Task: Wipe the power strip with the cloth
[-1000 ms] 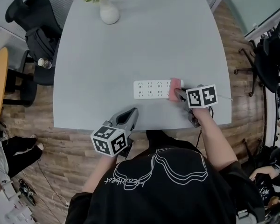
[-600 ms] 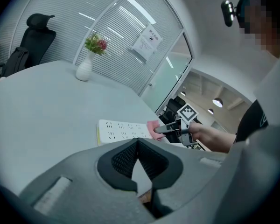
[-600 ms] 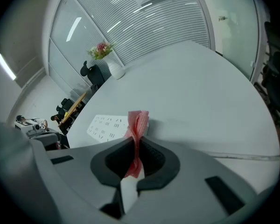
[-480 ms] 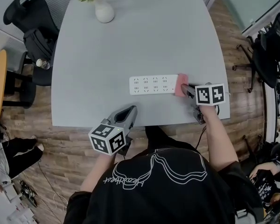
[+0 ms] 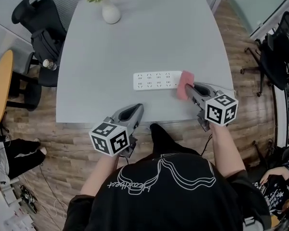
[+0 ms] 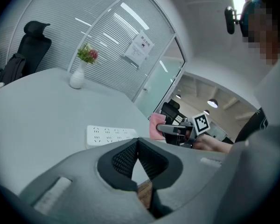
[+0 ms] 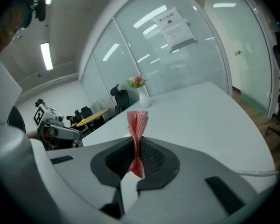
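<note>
grey table [image 5: 135, 42] filled the head view, its far edge cut off. the power strip [image 5: 156, 80] was laid lengthwise left to right, near the front edge. its right end was covered by the pink cloth [image 5: 184, 84], possibly touching it. the cloth was clamped in the right gripper [image 5: 189, 89], just beside that end. the left gripper [image 5: 133, 111] was held pinched together on nothing, short of the strip at the table's edge.

The pink cloth [image 7: 138, 123] looks rough and woven. The white power strip [image 5: 156, 80] is smooth plastic. The grey table [image 5: 135, 37] looks matt. The floor [image 5: 70, 139] is wood.
</note>
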Demonstrator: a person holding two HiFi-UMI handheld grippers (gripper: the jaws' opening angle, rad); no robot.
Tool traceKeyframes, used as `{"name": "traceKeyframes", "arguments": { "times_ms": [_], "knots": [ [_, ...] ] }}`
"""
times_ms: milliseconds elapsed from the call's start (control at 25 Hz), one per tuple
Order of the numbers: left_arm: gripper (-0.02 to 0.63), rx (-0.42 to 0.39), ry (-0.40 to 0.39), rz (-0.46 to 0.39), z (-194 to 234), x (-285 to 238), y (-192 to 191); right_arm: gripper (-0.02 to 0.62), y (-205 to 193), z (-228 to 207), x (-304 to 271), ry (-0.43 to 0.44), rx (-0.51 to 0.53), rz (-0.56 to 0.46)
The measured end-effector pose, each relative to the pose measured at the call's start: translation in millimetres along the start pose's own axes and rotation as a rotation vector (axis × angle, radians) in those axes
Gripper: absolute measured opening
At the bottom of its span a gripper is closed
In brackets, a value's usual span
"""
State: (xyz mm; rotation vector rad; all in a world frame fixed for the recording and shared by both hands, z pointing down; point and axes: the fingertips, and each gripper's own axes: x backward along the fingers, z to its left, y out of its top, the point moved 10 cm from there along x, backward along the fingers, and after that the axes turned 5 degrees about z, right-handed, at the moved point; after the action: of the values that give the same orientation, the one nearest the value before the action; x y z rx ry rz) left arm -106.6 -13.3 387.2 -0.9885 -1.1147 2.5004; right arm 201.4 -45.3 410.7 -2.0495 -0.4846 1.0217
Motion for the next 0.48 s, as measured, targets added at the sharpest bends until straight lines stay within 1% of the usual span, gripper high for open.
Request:
{"name": "traceKeyframes", "arguments": {
  "times_ms": [80,160,320,400,480],
  "knots": [
    [0.012,-0.014,-0.007,-0.020,-11,8,1,0.032,1,17,15,0.022,0.062,-0.078],
    [0.012,-0.027,-0.017,-0.044,-24,17,2,0.032,2,32,30,0.039,0.111,-0.131],
    [0.012,-0.048,-0.053,-0.101,-53,37,3,0.032,2,64,62,0.078,0.223,-0.196],
    [0.012,-0.060,-0.071,-0.134,-66,46,3,0.032,1,77,76,0.112,0.249,-0.223],
    [0.012,-0.077,-0.083,-0.156,-78,56,3,0.032,-1,91,88,0.150,0.253,-0.249]
  ]
}}
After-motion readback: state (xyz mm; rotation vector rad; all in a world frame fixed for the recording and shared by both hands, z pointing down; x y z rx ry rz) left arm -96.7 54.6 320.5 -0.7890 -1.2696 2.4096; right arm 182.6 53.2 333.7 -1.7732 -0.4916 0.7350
